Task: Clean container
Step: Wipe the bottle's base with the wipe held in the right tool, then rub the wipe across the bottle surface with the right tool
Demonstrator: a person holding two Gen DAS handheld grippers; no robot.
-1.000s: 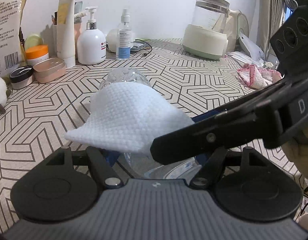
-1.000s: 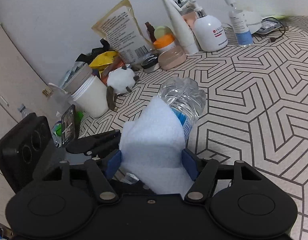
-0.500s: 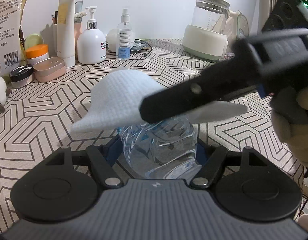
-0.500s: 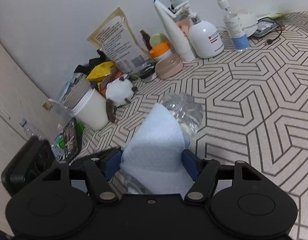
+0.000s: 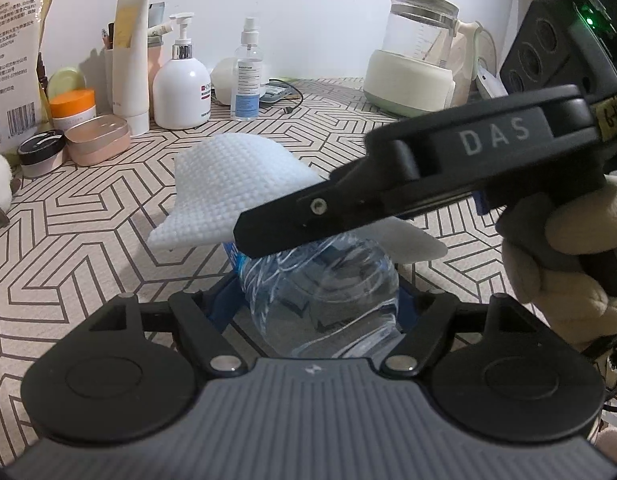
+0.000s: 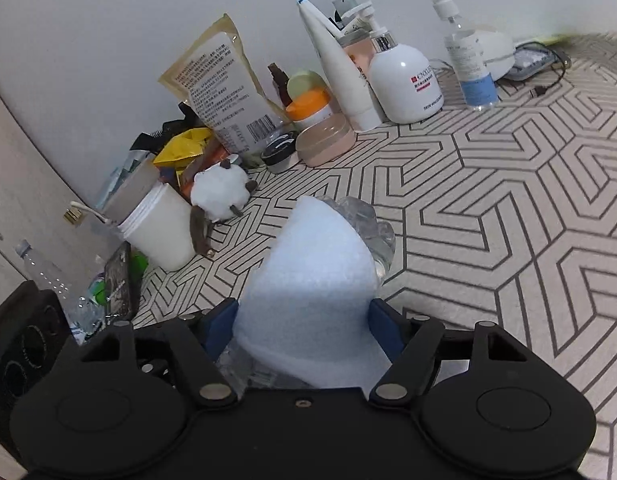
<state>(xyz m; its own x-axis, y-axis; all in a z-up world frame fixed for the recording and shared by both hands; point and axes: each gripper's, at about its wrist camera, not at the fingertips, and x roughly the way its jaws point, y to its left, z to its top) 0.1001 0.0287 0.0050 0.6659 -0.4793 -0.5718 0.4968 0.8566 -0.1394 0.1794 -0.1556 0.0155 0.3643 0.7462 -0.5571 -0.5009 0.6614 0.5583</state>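
Between the blue pads of the left gripper point(image 5: 320, 300) a clear ribbed plastic bottle point(image 5: 324, 300) is held, lying roughly level just above the patterned tabletop point(image 5: 88, 240). Its jaws have just been opening a little, yet the pads are seen against the bottle's sides w/ the bottle between them. A white textured wipe cloth point(image 5: 232, 184) is draped over the bottle's far half and is clamped around it by the right gripper point(image 6: 304, 324), jaws set wide, pads pressed on cloth & bottle. Step in hand, as judged: wiping the bottle's outside. Next move likely calls for the cloth to be slid or twisted along the bottle while a firm hold is kept at the left end; a loosened left grip could let the bottle slip. Well apart, by the wall: white pump bottle point(image 5: 182, 88), clear spray bottle point(image 5: 248, 76), glass kettle on pale green base point(image 5: 416, 64), pink oval tin point(image 5: 98, 140). Nothing is seen blocking the wipe path.
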